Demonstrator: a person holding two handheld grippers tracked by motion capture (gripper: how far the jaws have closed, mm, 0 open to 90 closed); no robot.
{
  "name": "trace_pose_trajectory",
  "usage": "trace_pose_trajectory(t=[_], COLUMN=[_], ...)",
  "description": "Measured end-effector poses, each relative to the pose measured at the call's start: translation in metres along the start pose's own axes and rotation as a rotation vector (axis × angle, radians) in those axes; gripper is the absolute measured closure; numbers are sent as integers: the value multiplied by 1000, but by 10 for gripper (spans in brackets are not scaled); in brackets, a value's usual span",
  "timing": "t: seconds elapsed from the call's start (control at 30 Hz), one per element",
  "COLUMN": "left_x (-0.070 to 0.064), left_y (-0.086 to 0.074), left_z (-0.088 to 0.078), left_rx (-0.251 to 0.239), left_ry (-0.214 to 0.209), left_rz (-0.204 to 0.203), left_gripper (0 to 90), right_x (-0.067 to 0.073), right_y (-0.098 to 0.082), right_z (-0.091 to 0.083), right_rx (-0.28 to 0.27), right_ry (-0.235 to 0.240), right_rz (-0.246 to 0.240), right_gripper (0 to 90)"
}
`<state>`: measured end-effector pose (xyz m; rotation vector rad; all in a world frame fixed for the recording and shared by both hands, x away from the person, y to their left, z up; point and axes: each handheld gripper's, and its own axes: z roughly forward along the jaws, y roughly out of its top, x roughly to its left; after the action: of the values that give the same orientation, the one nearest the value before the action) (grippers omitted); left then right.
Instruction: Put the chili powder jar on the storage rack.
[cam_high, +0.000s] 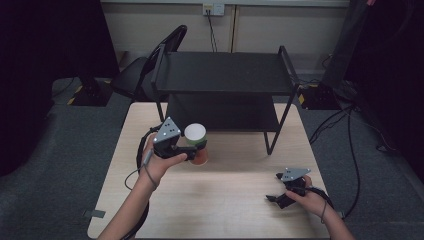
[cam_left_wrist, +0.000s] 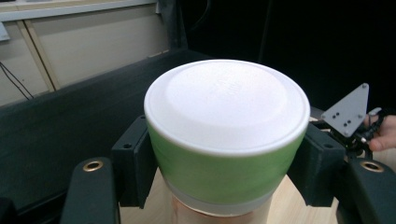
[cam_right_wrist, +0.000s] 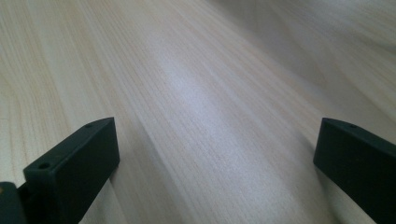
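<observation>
While the cup (cam_left_wrist: 226, 135) sits clamped between the jaws of your left gripper (cam_high: 192, 151), with its white lid on top and the pads pressing its green band from both sides, you are in the carrying step: seen from above, the cup hangs over the left half of the wooden table (cam_high: 235, 200), just in front of the black two-level shelf (cam_high: 225, 75). Whether its base is fully clear of the tabletop is hard to judge from the high view, though it looks lifted. Your right gripper (cam_high: 275, 198) rests low on the table near the right front edge, jaws spread wide with nothing but bare wood between them. The likely destination is the shelf, so the next move calls for keeping the cup upright, holding the squeeze steady, and bringing it toward the tier you choose without clipping the shelf's front rail or leg. Let go only once the base sits flat. A black chair (cam_high: 145, 70) stands behind the shelf, well out of the way.
</observation>
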<state>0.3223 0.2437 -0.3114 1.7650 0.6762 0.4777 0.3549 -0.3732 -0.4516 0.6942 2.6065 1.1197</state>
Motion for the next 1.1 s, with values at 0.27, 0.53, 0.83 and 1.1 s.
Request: trace_pose_trajectory(t=[0.27,0.53,0.83,1.1], left_x=[6,10,12,13], left_y=[19,33,47,54], left_z=[19,39,57,70], left_rx=[-5,9,6,15], left_ry=[16,19,48,58], left_rz=[2,-10,-27,-37], left_gripper=[336,336,336,336], right_x=[0,0,0,0], right_y=[0,0,-1,-1], right_z=[0,0,0,0], right_rx=[0,-1,-3,-4], right_ry=[0,0,1,2], right_rz=[0,-1,-2,-2], right_gripper=[0,0,0,0])
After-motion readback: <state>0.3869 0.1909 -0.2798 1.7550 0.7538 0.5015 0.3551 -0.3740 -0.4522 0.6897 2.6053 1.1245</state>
